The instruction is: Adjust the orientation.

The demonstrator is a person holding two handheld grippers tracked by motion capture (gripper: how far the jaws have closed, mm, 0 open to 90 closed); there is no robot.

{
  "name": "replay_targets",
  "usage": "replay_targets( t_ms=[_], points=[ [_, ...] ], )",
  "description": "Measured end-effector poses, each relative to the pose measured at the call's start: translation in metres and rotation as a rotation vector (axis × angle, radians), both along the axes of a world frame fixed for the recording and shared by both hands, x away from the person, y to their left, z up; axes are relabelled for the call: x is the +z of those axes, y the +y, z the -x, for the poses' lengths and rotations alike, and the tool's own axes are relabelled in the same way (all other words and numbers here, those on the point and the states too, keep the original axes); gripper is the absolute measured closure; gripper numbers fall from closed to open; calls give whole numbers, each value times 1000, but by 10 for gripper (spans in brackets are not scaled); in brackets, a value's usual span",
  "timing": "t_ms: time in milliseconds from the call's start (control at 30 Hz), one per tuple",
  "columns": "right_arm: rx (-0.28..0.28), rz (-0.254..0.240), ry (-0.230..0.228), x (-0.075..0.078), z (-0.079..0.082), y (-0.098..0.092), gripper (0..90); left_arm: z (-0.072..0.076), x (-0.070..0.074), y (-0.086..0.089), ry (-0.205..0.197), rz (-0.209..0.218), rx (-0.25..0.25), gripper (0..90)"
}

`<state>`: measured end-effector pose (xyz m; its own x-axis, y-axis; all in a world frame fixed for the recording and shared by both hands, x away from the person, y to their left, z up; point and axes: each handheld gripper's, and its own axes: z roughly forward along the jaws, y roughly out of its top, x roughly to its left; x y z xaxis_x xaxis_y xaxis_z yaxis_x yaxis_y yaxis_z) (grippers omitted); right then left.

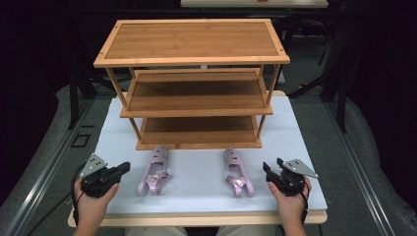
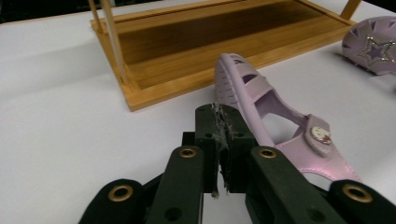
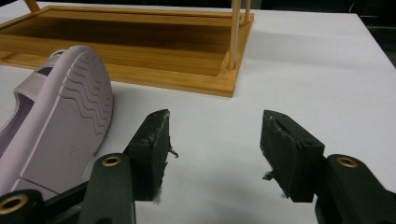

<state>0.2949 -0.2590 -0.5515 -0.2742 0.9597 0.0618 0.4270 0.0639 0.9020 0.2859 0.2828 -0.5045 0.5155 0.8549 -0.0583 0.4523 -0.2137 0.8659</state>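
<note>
Left tongs (image 1: 125,167) are pressed together with nothing between them, the two black pads meeting face to face in the left gripper view (image 2: 223,140); right tongs (image 1: 268,168) stand well apart and empty, a wide gap of white bench between the frayed pads (image 3: 214,140). Each is held low over the near edge of the bench (image 1: 305,147) by a hand coming up from below, the left hand (image 1: 93,199) cupped under its tool with the nose angled inward and away from the person, the right hand (image 1: 290,199) gripping likewise with the nose pointing forward and slightly inward. Just beyond and to the inner side of the left tongs lies the left pink sandal (image 1: 155,170), near them but not touched; in the left gripper view it sits on its side just beside the closed tips (image 2: 266,112). The right pink sandal (image 1: 237,172) lies just inward of the right tongs, its ribbed sole turned toward them (image 3: 70,135). Ahead of both tongs stands a three-tier bamboo shoe rack (image 1: 196,88).
</note>
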Motion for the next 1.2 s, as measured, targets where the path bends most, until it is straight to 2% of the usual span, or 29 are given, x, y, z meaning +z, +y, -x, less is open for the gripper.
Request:
replay_targets(
  t_ms=[133,200,233,267,300,333,400,533,833,933,967,1033,1067,1100,1167,1200],
  points=[
    [-1,-6,-4,1,1,-1,420,2,2,-13,2,-13,-54,899],
    [-4,-17,-15,0,0,-1,420,3,2,-21,4,-48,-85,900],
    [-3,-13,-3,0,1,-2,420,3,1,-24,5,-63,-97,900],
    [-3,-13,-3,0,1,-2,420,3,1,-24,5,-63,-97,900],
    [-2,-17,2,0,1,-2,420,4,1,-31,1,-96,-117,900],
    [-2,-18,4,0,1,-2,419,4,1,-31,1,-96,-117,900],
    [-1,-25,-3,-1,0,-2,420,6,1,-38,0,-124,-131,900],
    [-4,-22,3,-1,0,-2,420,7,1,-41,4,-137,-136,900],
    [-6,-26,-3,-1,0,-3,420,1,-11,-39,59,-144,-136,900],
    [-8,-30,-2,-1,0,-3,420,0,-10,-36,62,-150,-134,900],
    [-10,-29,3,0,0,-4,420,0,-10,-33,53,-187,-102,900],
    [-11,-28,5,0,1,-4,420,-2,-12,-28,61,-207,-74,900],
    [-10,-29,6,0,1,-4,420,-2,-12,-28,61,-207,-74,900],
    [-10,-29,6,0,1,-5,420,-5,-15,-21,89,-199,-45,900],
    [-11,-30,7,0,1,-5,420,-7,-18,-17,101,-193,-28,900],
    [-12,-36,1,-1,0,-5,419,-12,-24,-9,137,-190,-5,900]
  ],
)
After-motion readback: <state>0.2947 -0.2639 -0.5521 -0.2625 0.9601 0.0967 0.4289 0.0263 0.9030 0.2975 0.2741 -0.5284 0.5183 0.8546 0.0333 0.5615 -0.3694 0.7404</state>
